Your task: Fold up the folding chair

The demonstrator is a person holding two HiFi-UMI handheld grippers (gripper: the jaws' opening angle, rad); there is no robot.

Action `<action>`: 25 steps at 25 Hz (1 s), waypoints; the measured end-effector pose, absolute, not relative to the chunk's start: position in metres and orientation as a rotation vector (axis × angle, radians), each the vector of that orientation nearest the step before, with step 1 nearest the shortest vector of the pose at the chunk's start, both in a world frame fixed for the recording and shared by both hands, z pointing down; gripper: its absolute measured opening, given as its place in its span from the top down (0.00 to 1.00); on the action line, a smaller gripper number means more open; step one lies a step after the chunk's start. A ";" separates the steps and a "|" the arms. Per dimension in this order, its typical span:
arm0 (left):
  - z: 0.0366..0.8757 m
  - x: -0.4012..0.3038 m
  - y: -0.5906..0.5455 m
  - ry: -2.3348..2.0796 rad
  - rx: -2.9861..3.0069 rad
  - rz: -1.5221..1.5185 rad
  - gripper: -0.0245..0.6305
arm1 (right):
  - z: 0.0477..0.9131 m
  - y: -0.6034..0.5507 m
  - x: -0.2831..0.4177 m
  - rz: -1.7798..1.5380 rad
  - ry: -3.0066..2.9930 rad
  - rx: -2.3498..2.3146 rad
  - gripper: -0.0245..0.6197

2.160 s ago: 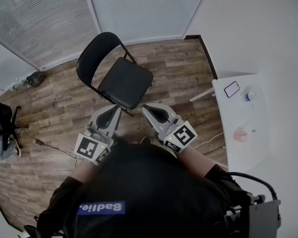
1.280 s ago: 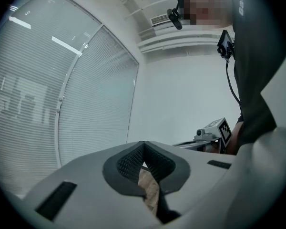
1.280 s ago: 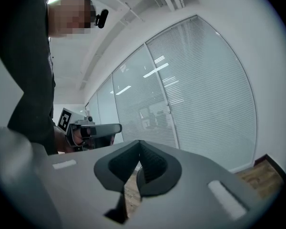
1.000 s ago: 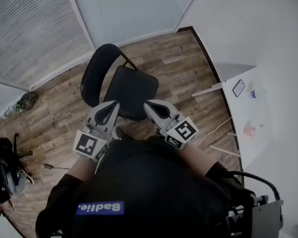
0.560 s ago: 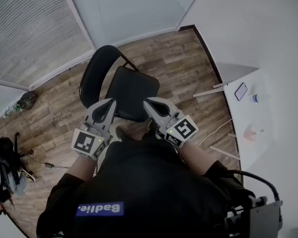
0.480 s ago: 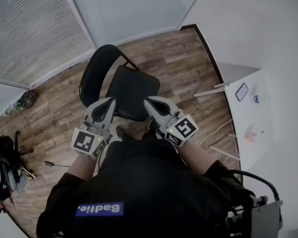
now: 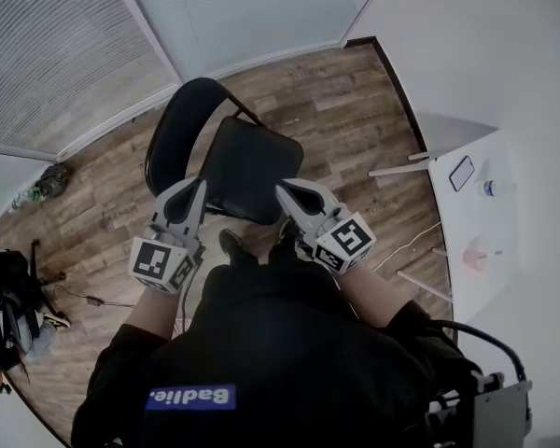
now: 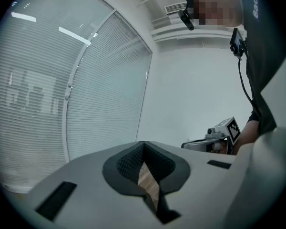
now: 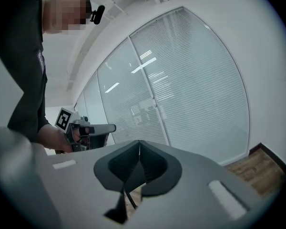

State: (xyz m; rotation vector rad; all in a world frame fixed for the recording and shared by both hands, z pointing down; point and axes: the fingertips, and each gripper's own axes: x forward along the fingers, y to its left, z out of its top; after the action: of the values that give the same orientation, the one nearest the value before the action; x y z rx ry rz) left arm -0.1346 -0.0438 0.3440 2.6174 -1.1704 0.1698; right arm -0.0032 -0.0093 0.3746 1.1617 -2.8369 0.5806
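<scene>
A black folding chair stands unfolded on the wood floor; its seat (image 7: 252, 166) is flat and its rounded backrest (image 7: 171, 129) stands at the far left. My left gripper (image 7: 196, 187) is shut and empty, its tip by the seat's near left edge. My right gripper (image 7: 286, 192) is shut and empty too, its tip by the seat's near right corner. Whether either touches the seat I cannot tell. In the left gripper view the left gripper (image 8: 143, 145) points toward the blinds. The right gripper (image 9: 139, 144) also shows nothing held.
A white table (image 7: 457, 227) at the right carries a phone (image 7: 462, 173), a bottle (image 7: 490, 188) and a pink item (image 7: 474, 258). Glass walls with blinds (image 7: 56, 54) stand behind the chair. Dark gear (image 7: 5, 306) and a cable lie at the left.
Both grippers have come down a little and closer to the front edge of the chair's seat. Their jaws stay shut and the chair has not been touched or moved.
</scene>
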 end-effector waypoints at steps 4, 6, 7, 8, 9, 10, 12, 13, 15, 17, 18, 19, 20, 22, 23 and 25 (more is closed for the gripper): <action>0.347 -0.150 -0.052 -1.214 2.600 0.202 0.96 | 0.382 -0.011 -0.002 0.616 -2.815 1.182 0.95; 0.353 -0.155 -0.058 -1.235 2.589 0.223 0.96 | 0.390 -0.014 0.001 0.631 -2.803 1.193 0.95; 0.357 -0.156 -0.061 -1.245 2.584 0.231 0.96 | 0.394 -0.016 0.003 0.640 -2.798 1.198 0.95; 0.360 -0.158 -0.063 -1.253 2.579 0.239 0.96 | 0.399 -0.016 0.005 0.649 -2.793 1.200 0.95; 0.362 -0.159 -0.064 -1.257 2.575 0.247 0.96 | 0.402 -0.016 0.006 0.659 -2.788 1.201 0.95; 0.364 -0.160 -0.065 -1.258 2.572 0.256 0.96 | 0.406 -0.016 0.006 0.670 -2.782 1.200 0.95; 0.371 -0.160 -0.068 -1.254 2.569 0.276 0.96 | 0.416 -0.017 0.006 0.696 -2.773 1.195 0.94; 0.376 -0.158 -0.070 -1.253 2.568 0.285 0.96 | 0.422 -0.018 0.007 0.710 -2.770 1.193 0.94; 0.385 -0.153 -0.073 -1.253 2.563 0.301 0.96 | 0.434 -0.019 0.011 0.743 -2.759 1.192 0.94; 0.392 -0.149 -0.074 -1.245 2.557 0.319 0.95 | 0.444 -0.018 0.015 0.779 -2.742 1.192 0.94; 0.395 -0.148 -0.075 -1.237 2.559 0.333 0.96 | 0.448 -0.017 0.016 0.794 -2.734 1.189 0.94; 0.397 -0.148 -0.076 -1.229 2.563 0.352 0.95 | 0.452 -0.018 0.016 0.805 -2.728 1.186 0.94; 0.400 -0.149 -0.078 -1.225 2.566 0.372 0.95 | 0.456 -0.018 0.016 0.815 -2.721 1.184 0.94; 0.406 -0.152 -0.081 -1.227 2.562 0.405 0.95 | 0.465 -0.020 0.018 0.834 -2.708 1.190 0.94; 0.410 -0.154 -0.082 -1.232 2.556 0.418 0.95 | 0.469 -0.020 0.020 0.843 -2.700 1.199 0.94; 0.418 -0.157 -0.086 -1.242 2.544 0.444 0.95 | 0.480 -0.022 0.026 0.869 -2.681 1.223 0.94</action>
State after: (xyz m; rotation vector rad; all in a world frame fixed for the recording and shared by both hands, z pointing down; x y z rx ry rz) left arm -0.1574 -0.0861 0.4176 2.5443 -1.2415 0.4444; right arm 0.0260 -0.0218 0.4797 1.2234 -2.6813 0.8688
